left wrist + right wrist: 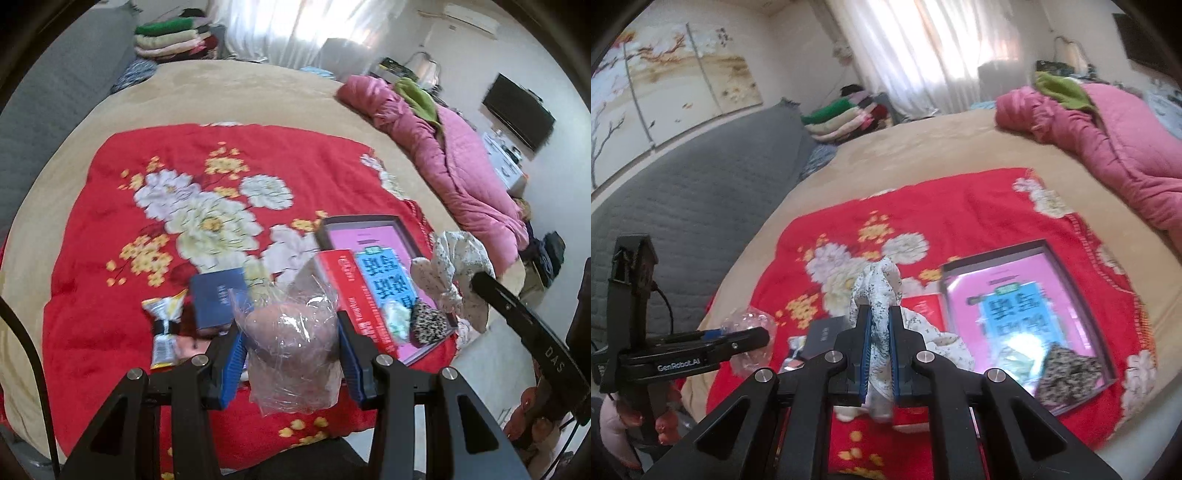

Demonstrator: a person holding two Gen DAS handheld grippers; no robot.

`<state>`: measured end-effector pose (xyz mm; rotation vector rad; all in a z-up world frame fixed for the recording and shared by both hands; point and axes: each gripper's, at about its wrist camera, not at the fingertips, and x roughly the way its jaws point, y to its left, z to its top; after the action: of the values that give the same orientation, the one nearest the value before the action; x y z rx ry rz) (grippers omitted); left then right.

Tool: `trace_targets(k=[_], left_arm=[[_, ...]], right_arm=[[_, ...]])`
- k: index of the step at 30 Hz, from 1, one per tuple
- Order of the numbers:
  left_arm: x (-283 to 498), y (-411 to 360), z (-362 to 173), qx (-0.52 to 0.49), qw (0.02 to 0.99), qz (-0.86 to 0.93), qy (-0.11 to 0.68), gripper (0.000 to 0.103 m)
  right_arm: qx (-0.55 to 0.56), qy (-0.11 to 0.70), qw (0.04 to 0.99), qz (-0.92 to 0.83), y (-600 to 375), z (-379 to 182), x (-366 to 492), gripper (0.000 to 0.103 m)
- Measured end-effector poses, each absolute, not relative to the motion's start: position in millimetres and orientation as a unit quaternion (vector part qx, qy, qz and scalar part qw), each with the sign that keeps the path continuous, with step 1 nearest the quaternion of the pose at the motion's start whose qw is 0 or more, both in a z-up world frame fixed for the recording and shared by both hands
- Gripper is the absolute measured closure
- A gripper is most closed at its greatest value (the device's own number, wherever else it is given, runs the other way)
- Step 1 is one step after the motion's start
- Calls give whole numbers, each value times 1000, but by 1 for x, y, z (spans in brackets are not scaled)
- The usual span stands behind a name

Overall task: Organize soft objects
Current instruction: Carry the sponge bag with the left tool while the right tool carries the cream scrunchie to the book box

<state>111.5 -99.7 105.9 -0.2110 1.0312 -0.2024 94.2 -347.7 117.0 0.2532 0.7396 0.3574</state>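
Observation:
My left gripper [291,350] is shut on a clear plastic bag [291,339] with a soft pinkish lump inside, held above the red floral quilt [147,266]. The blue pads [232,362] press the bag from both sides. In the right wrist view, my right gripper [880,314] is shut on a white floral cloth [882,280], which bunches above the jaws and hangs below them. The left wrist view shows that cloth [454,266] at the right gripper's tip [480,280]. The left gripper [738,341] and its bag [750,325] also show at the left.
An open box with pink lining [1071,266] lies on the quilt, holding a blue-labelled packet, a pale green item [1015,358] and a leopard-print piece [1067,369]. A red box [354,295], navy box [218,299] and snack packet [166,325] lie nearby. A pink quilt [461,158] lies at the right.

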Motion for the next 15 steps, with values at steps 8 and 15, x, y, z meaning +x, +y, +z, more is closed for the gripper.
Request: trace_targets(k=[8, 15], left_arm=[[120, -151, 118, -71, 862, -135, 484, 57], [131, -196, 122, -45, 859, -166, 482, 57]], right_arm=[[121, 341, 925, 119, -403, 132, 93, 94], [131, 331, 931, 89, -442, 139, 90, 94]])
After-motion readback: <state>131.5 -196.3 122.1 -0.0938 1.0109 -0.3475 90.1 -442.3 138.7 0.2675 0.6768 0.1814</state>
